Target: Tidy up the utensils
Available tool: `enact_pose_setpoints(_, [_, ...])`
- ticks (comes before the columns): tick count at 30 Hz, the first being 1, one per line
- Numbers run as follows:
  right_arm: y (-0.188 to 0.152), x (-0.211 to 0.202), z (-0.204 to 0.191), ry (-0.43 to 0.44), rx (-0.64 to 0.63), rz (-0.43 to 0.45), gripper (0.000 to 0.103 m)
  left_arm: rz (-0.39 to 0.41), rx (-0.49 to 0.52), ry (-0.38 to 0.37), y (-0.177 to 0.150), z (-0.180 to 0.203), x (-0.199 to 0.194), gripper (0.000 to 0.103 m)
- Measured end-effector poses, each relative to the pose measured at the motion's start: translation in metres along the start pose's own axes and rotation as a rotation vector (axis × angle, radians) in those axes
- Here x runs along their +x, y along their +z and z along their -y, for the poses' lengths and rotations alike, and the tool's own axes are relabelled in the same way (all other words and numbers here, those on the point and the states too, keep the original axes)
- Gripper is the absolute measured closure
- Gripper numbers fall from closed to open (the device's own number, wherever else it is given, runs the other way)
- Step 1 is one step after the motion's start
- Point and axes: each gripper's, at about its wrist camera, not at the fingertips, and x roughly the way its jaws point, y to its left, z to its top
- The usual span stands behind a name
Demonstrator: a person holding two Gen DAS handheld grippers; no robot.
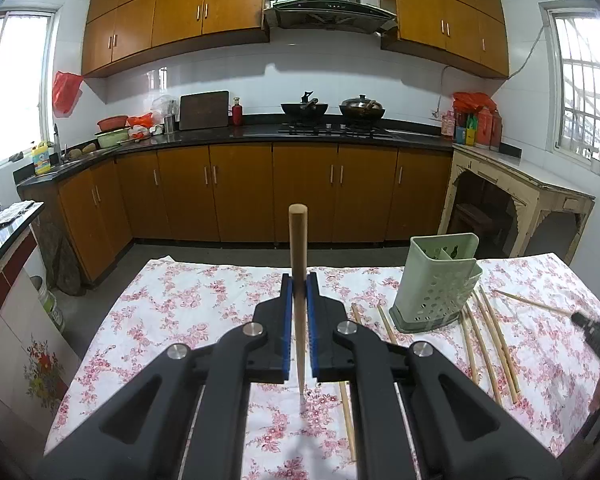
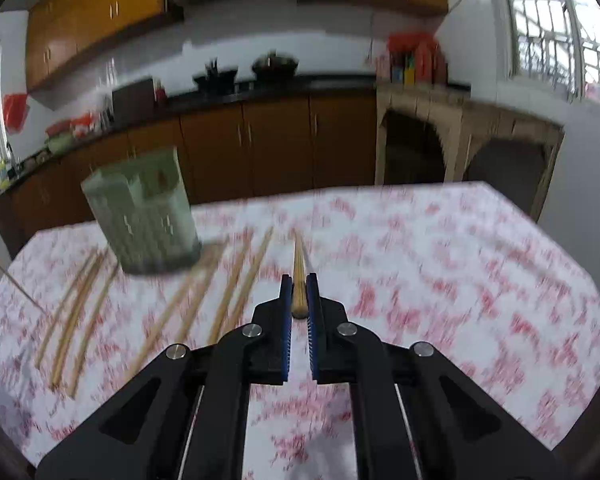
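My left gripper (image 1: 299, 282) is shut on a wooden chopstick (image 1: 298, 248) and holds it upright above the floral tablecloth (image 1: 188, 312), thick end up. A pale green perforated utensil holder (image 1: 436, 284) stands to the right of it, with several loose chopsticks (image 1: 488, 340) lying around its base. My right gripper (image 2: 299, 284) is shut on another chopstick (image 2: 299, 276) that points away along the cloth. In the blurred right wrist view the holder (image 2: 144, 216) is at the left, with several chopsticks (image 2: 228, 292) beside it.
The right gripper's dark body (image 1: 598, 336) shows at the right edge of the left wrist view. Kitchen cabinets (image 1: 284, 192) and a counter with a stove lie beyond the table's far edge. A pale side table (image 1: 516, 196) stands at the right.
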Motion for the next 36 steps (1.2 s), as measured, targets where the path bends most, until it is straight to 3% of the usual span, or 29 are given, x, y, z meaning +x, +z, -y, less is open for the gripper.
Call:
enact_pose_setpoints(3, [0.018,-0.010,-0.001,0.001,0.009,0.078,0.096,0.006,0.002,-0.003,0.000,-0.001,-0.002,0.095])
enact_pose_setpoints(9, [0.042,-0.020,-0.003,0.012,0.024,0.153,0.096,0.025,0.007,-0.015,0.003,0.002,-0.007,0.095])
enact_pose_setpoints(23, [0.076,-0.027,-0.016,0.054,0.027,0.153,0.096,0.042,0.014,-0.038,0.010,0.006,-0.010,0.095])
enact_pose_setpoints(30, [0.133,-0.051,-0.033,0.111,0.009,0.202,0.096,0.106,0.020,-0.094,0.051,0.020,-0.030,0.095])
enact_pose_setpoints(36, [0.181,-0.067,-0.054,0.202,-0.004,0.233,0.096,0.178,0.018,-0.193,0.113,0.051,-0.044,0.095])
